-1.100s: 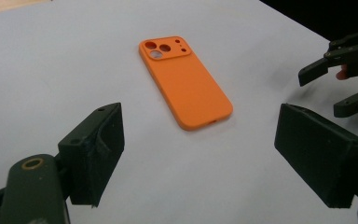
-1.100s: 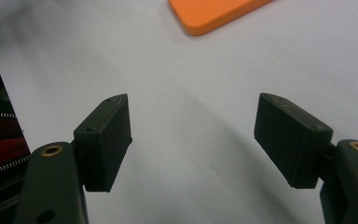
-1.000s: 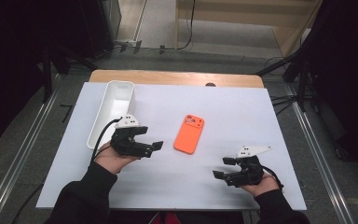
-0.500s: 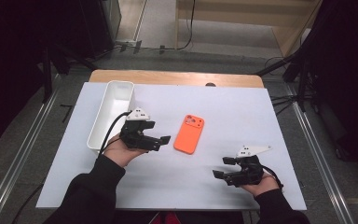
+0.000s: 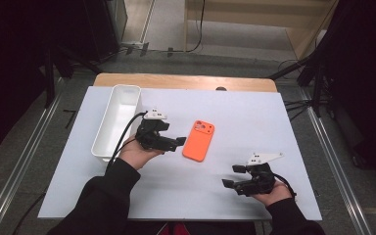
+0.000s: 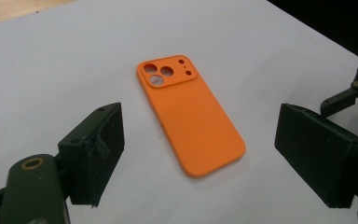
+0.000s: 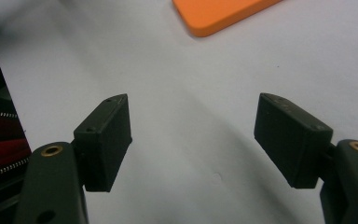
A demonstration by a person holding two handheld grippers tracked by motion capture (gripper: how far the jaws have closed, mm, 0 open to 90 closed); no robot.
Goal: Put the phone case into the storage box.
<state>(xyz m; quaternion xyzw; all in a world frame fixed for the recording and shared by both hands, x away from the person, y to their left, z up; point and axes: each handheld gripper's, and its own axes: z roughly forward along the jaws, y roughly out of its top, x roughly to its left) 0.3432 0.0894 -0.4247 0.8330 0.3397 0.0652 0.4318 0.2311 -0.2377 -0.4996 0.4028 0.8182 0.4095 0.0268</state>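
Hidden or cut off: in the right gripper view we see just one rounded corner of the orange phone case (image 7: 223, 14), the rest running off the top edge; in the high view the person's forearms leave the frame at the bottom, and the left hand (image 5: 136, 152) covers the underside of its gripper.
Hard to make out: we cannot tell from the high view whether the white bin (image 5: 117, 120) holds anything, since its inside reads as plain white.
Phone case, place: we find it lying flat on the white tabletop (image 5: 274, 122), about mid-table, just beside the left gripper (image 5: 178, 142) and well apart from the right gripper (image 5: 231, 177).
Phone case, long axis: in the high view it runs from near to far, tilted slightly, with the far end leaning to the right.
Phone case, pointing: the camera-cutout end points away from the person, the plain end toward the person; the back faces up.
Left gripper jaws: spread wide and holding nothing; in the left gripper view we see the case between and beyond them, untouched.
Right gripper jaws: spread wide over bare tabletop, holding nothing.
Bin, place: at the left of the tabletop, its long side running near to far, just beside the left hand.
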